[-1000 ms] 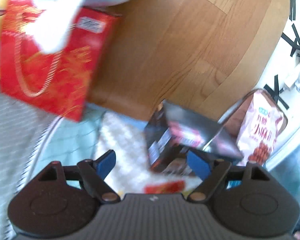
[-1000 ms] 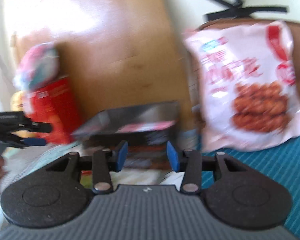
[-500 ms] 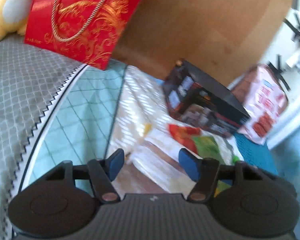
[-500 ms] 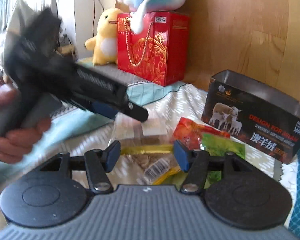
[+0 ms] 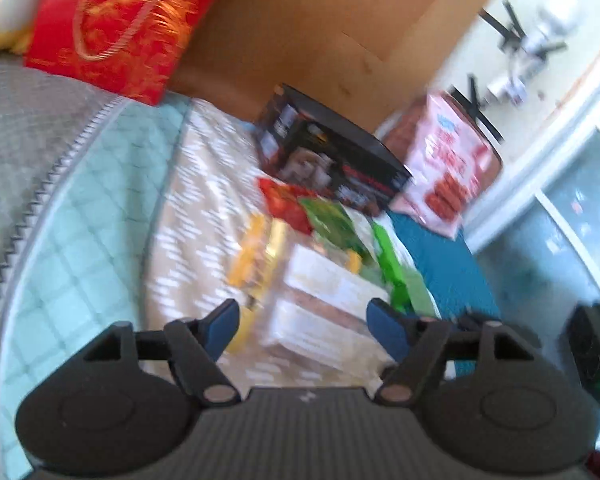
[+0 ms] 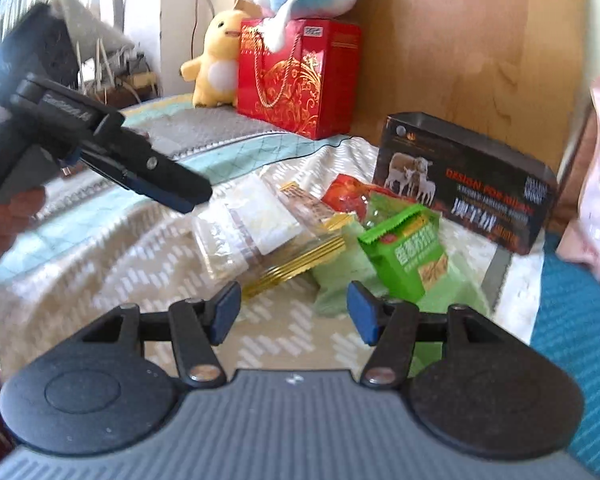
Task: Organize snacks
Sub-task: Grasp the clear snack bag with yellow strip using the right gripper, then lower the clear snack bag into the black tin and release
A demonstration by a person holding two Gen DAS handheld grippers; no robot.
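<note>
Green snack packet (image 6: 406, 246) lies tilted, serrated end towards black box (image 6: 466, 182)

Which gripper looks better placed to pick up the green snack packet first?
Probably the right gripper: open and empty, with the green snack packet just beyond its right finger. The left gripper, also open, faces the clear-wrapped packs instead.

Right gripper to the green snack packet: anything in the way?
Nothing visible. The right gripper is open and empty, the green snack packet lies just ahead on the bedspread, bare cloth between. Left gripper is off to the side.
</note>
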